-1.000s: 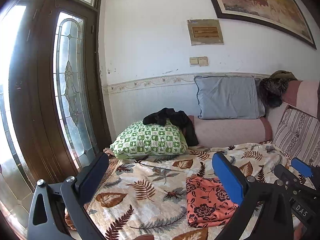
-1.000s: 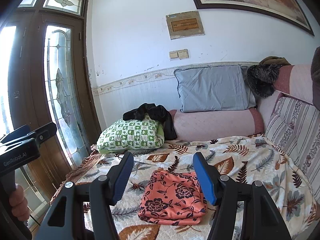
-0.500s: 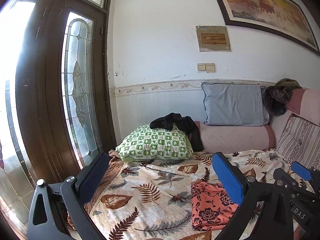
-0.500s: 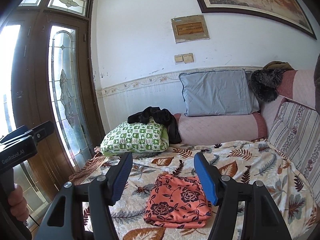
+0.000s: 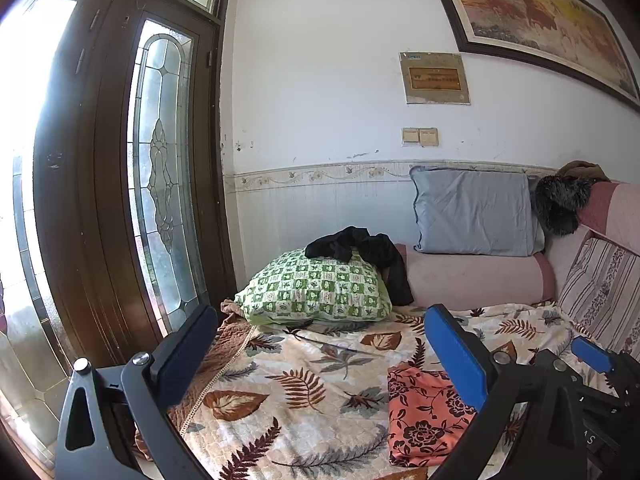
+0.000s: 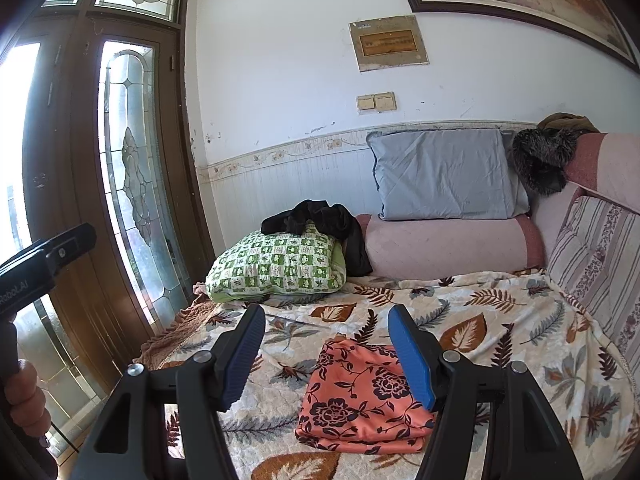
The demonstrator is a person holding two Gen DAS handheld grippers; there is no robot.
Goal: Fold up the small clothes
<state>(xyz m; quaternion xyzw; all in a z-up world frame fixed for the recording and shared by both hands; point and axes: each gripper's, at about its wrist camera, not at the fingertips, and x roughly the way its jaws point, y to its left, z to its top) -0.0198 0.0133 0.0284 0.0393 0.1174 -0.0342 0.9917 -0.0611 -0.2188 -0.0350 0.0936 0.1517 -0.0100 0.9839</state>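
Observation:
A folded orange cloth with dark flowers (image 6: 360,396) lies flat on the leaf-patterned bedspread (image 6: 500,328); it also shows in the left wrist view (image 5: 420,412). My right gripper (image 6: 326,352) is open and empty, held above and just short of the cloth. My left gripper (image 5: 320,352) is open and empty, to the left of the cloth and raised off the bed. A black garment (image 6: 320,220) lies heaped on a green checked pillow (image 6: 276,264).
A grey pillow (image 6: 444,172) rests on a pink bolster (image 6: 448,244) against the wall. A striped cushion (image 6: 600,256) stands at the right. A brown glass door (image 5: 160,184) is at the left, beside the bed's edge.
Both grippers have drawn back and risen from the bed. The folded cloth looks smaller and lower in both views. It has not moved on the bedspread.

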